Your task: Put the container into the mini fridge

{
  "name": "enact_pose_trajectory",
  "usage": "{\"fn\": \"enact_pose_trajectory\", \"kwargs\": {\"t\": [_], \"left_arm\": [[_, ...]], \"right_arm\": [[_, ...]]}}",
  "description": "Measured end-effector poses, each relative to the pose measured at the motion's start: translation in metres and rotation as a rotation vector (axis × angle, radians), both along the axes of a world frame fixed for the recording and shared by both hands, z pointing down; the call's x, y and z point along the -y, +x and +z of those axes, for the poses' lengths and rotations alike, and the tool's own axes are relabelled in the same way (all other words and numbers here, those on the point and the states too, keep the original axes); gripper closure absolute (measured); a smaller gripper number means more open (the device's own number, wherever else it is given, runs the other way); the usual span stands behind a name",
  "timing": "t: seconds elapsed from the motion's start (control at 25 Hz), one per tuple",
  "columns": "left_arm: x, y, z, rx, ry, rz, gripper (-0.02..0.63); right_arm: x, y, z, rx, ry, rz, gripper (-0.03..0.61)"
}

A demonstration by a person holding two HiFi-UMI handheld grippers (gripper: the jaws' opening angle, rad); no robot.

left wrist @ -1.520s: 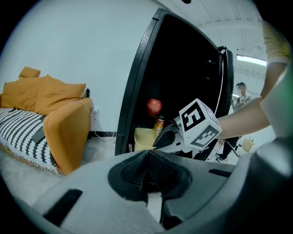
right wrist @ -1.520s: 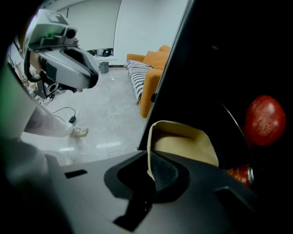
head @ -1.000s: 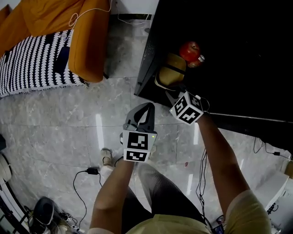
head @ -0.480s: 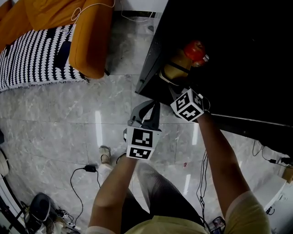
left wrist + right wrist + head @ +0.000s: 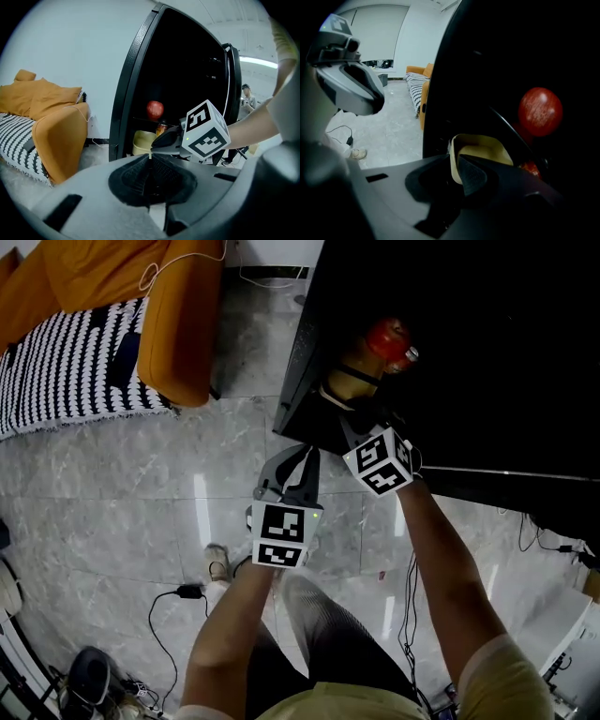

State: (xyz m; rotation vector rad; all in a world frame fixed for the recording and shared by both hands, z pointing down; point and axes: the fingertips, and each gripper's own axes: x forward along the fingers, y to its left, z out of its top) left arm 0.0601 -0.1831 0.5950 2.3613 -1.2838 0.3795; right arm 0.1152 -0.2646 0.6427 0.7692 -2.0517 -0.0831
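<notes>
A pale yellow container [image 5: 349, 386] sits at the open front of the black mini fridge [image 5: 298, 362], and my right gripper [image 5: 354, 424] is shut on its near rim. In the right gripper view the rim of the container [image 5: 480, 154] is pinched between the jaws of the right gripper [image 5: 454, 163]. A red apple [image 5: 386, 337] and a small jar [image 5: 410, 357] sit deeper inside. My left gripper [image 5: 306, 461] hangs over the floor just left of the right one, shut and empty. The left gripper view shows the container [image 5: 142, 140] below the apple [image 5: 155, 109].
An orange sofa [image 5: 178, 324] with a striped blanket [image 5: 66, 362] stands left of the fridge. A plug and cable [image 5: 187, 592] lie on the grey tiled floor by the person's foot [image 5: 218, 563]. Another person [image 5: 246, 101] stands behind the fridge.
The view has shifted slightly. The right gripper stays shut on the container at the fridge opening, and the left gripper keeps its place beside it.
</notes>
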Motion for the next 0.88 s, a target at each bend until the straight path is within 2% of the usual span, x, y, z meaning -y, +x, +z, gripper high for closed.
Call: {"fn": "enact_pose_trajectory", "kwargs": {"t": [0.44,0.6,0.88], "left_arm": [[-0.009,-0.003,-0.021,0.008,0.014,0.051,0.589],[-0.016,-0.011,-0.034,-0.004,0.001,0.074,0.591],[-0.029,-0.016,-0.060,0.035,0.019,0.137,0.591]], "right_arm": [[-0.031,0.009,-0.041,0.114,0.054,0.162,0.540],[-0.045,0.013,-0.060,0.194,0.059,0.250,0.541],[-0.068,0.015,-0.093,0.311,0.084,0.380,0.541]]}}
